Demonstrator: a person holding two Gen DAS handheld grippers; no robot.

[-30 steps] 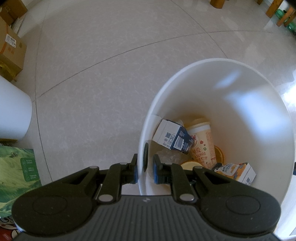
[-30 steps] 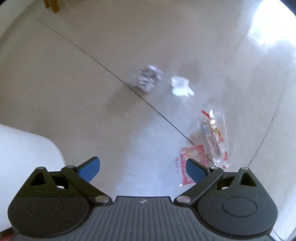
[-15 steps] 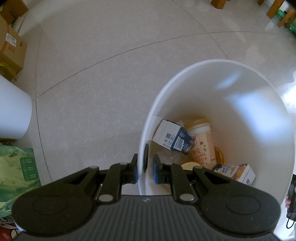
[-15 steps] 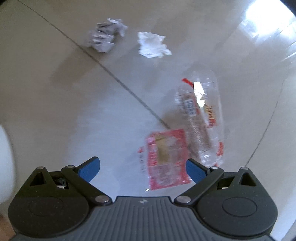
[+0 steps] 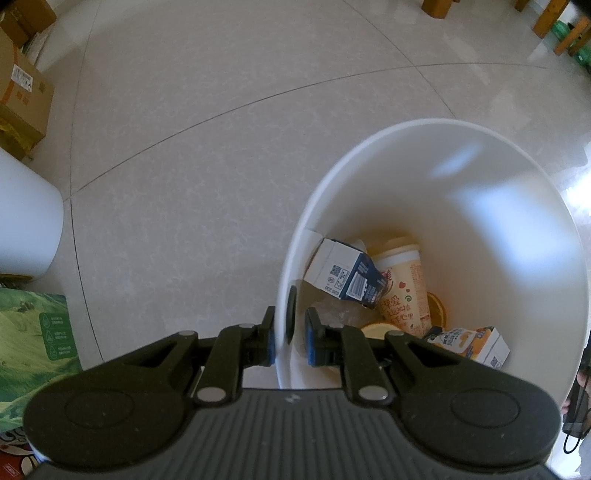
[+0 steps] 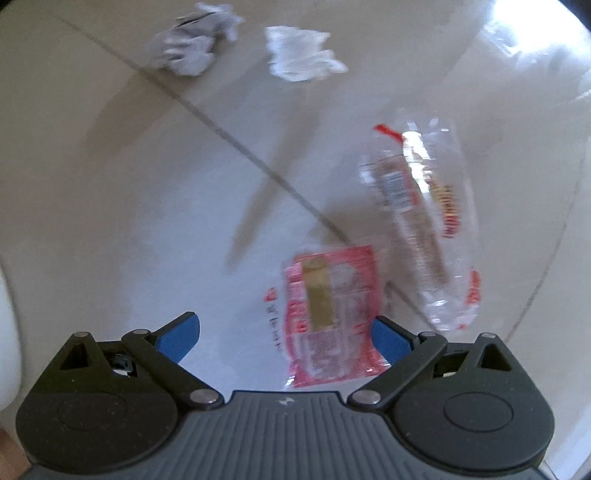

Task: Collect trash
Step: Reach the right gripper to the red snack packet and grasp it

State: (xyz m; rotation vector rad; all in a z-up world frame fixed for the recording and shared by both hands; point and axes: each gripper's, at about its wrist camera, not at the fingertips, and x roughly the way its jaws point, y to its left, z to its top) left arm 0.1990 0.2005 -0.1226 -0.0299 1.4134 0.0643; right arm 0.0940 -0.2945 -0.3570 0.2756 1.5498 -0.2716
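Observation:
My left gripper [image 5: 290, 341] is shut on the near rim of a white bin [image 5: 480, 177], one pad outside the wall and one inside. Inside the bin lie a blue-and-white carton [image 5: 347, 275], a paper cup [image 5: 404, 288] and an orange-printed carton [image 5: 469, 341]. My right gripper [image 6: 286, 338] stands open, pointing down over the tiled floor, with a flat red wrapper [image 6: 332, 317] lying below and between its fingers. A clear plastic wrapper with red print [image 6: 421, 218] lies just right of it. Farther off are a crumpled grey paper ball [image 6: 192, 44] and a white tissue wad [image 6: 299, 53].
Cardboard boxes [image 5: 22, 92] stand at the far left of the left wrist view, with a white cylinder [image 5: 26, 218] and a green printed box [image 5: 33, 347] nearer. Wooden furniture legs [image 5: 554, 22] show at the far right. A hand holding a dark object [image 5: 578, 398] is at the right edge.
My right gripper has dropped toward the floor, so the red wrapper and clear wrapper look bigger and now sit between and beside its fingers. The left gripper has kept still on the bin rim.

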